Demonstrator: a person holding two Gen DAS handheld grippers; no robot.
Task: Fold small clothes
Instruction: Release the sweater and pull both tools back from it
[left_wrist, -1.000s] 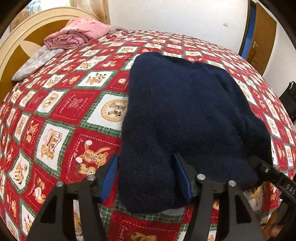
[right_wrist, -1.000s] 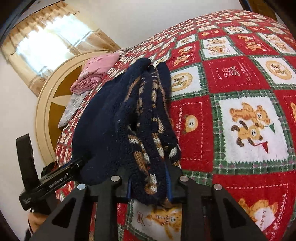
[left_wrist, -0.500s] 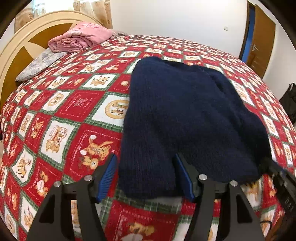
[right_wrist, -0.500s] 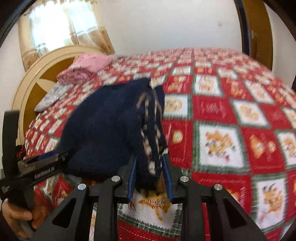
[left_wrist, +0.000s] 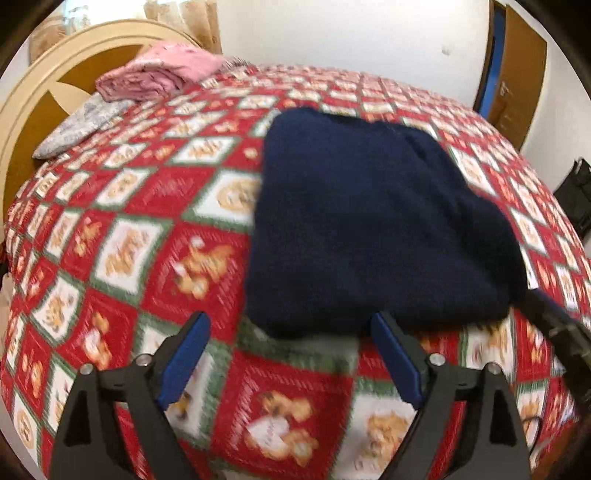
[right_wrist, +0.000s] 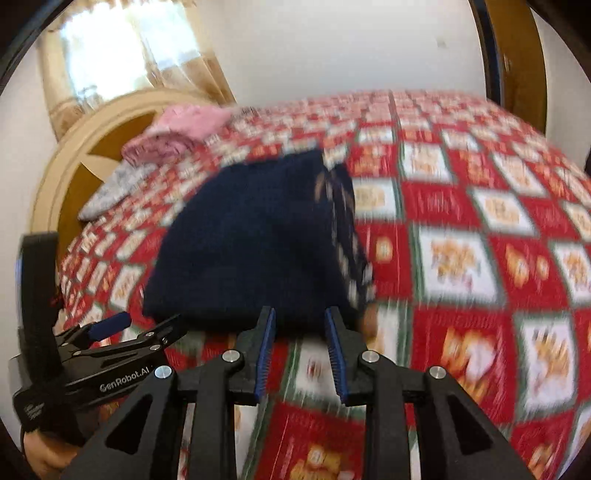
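Note:
A folded navy knit sweater (left_wrist: 369, 229) lies flat on the bed; in the right wrist view (right_wrist: 251, 243) its right edge shows patterned stripes. My left gripper (left_wrist: 291, 343) is open and empty, just short of the sweater's near edge. My right gripper (right_wrist: 301, 332) is open a little and empty, just short of the sweater's near right corner. The left gripper also shows in the right wrist view (right_wrist: 110, 325) at the lower left.
The bed has a red, green and white teddy-bear quilt (left_wrist: 147, 258). Folded pink cloth (left_wrist: 162, 74) and a grey pillow (left_wrist: 81, 125) lie by the cream headboard (left_wrist: 44, 99). A wooden door (left_wrist: 517, 70) stands at the far right.
Both grippers have pulled back off the sweater toward the near edge of the bed. The right gripper let go of the sweater's patterned edge, which now rests on the quilt.

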